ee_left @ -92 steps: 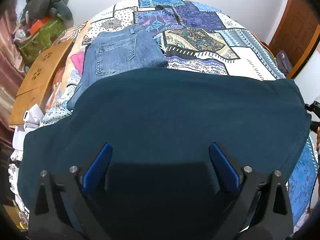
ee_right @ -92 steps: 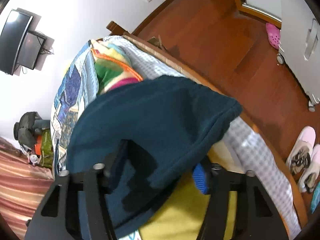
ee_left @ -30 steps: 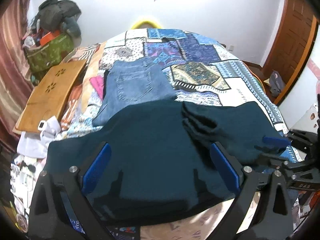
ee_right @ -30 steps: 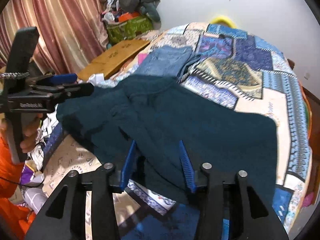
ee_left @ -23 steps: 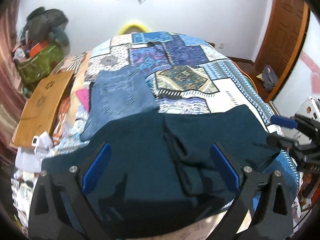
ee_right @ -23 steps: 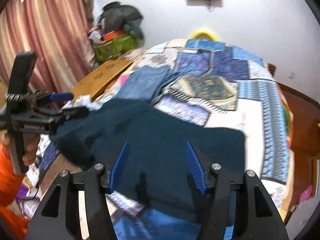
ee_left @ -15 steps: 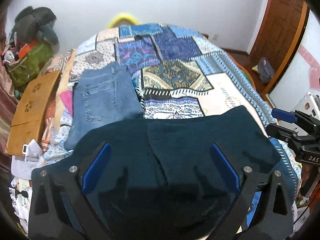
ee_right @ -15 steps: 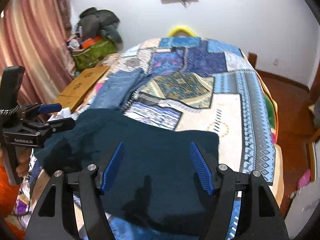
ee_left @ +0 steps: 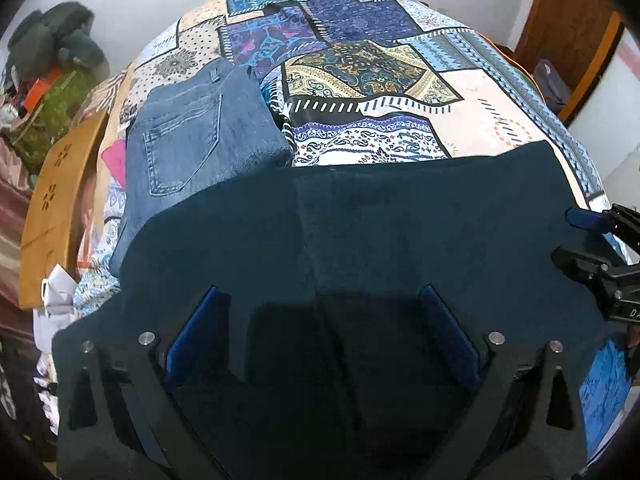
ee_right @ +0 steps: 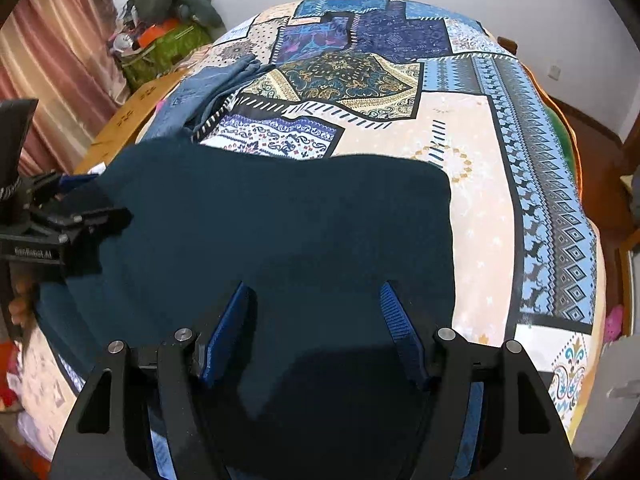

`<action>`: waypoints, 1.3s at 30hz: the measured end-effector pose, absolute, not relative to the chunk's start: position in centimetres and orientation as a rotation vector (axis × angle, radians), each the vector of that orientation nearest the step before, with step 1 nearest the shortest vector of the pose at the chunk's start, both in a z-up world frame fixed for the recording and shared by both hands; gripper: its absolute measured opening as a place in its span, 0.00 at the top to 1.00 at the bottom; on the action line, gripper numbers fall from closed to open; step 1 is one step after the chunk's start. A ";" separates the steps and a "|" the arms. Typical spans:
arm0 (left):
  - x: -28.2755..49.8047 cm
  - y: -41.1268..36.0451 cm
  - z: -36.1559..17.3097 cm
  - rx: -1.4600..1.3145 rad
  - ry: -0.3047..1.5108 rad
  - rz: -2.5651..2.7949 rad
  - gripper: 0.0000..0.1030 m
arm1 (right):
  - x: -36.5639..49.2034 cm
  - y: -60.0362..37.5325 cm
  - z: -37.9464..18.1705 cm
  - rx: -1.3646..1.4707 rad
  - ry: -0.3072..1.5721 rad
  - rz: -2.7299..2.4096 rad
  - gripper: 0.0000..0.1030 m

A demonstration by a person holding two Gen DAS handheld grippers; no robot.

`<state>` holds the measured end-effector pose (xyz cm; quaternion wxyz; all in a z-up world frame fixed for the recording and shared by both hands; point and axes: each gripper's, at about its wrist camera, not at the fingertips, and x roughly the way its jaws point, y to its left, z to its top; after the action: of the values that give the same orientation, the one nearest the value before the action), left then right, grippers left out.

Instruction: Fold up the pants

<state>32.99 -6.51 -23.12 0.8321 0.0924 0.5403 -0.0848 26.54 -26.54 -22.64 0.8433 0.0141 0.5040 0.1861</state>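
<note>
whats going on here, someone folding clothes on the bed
Yes. A person with a handheld gripper in each hand is folding dark teal pants laid across a patchwork bedspread. Both the left gripper and right gripper hover open over the cloth, gripping nothing. Folded jeans lie beyond.

dk teal pants (ee_left: 400, 232); faded blue jeans (ee_left: 192, 148); patchwork bedspread (ee_left: 360, 64), blue/purple/cream paisley; blue gripper pads (ee_right: 394, 320).
</note>
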 end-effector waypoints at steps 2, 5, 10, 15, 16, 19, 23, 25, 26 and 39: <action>32.4 -6.7 -23.0 0.230 1.126 -0.179 0.02 | 26.3 -26.9 -22.7 0.040 1.067 0.392 0.37; 31.6 -6.9 -22.9 0.257 1.096 -0.173 0.02 | 25.4 -27.2 -22.7 0.039 1.066 0.386 0.37; 30.3 -6.0 -22.5 0.224 1.074 -0.172 0.02 | 23.9 -27.4 -22.5 0.024 1.056 0.370 0.37; 28.5 -5.4 -21.8 0.193 1.019 -0.181 0.02 | 22.7 -27.4 -21.8 0.008 1.035 0.336 0.37; 28.1 -5.3 -21.5 0.187 1.010 -0.183 0.02 | 22.5 -27.4 -21.6 -0.003 1.032 0.329 0.37; 27.2 -4.9 -20.7 0.168 0.989 -0.196 0.02 | 22.2 -27.1 -21.0 -0.031 1.029 0.305 0.37; 25.6 -3.6 -18.6 0.148 0.921 -0.171 0.02 | 22.1 -26.8 -19.7 -0.055 1.006 0.286 0.36; 25.0 -2.7 -17.7 0.139 0.883 -0.144 0.02 | 22.0 -26.4 -18.7 -0.058 0.976 0.290 0.36; 24.6 -1.9 -17.0 0.123 0.858 -0.129 0.02 | 21.9 -26.1 -18.3 -0.059 0.965 0.292 0.36; 20.2 11.8 -14.1 -0.099 0.755 0.138 0.02 | 22.4 -17.9 -13.7 -0.085 0.792 0.427 0.29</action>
<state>20.17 11.85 -14.07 0.9260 -0.0482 0.3683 0.0675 22.40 -17.88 -13.71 0.8997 -0.0409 0.3826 0.2061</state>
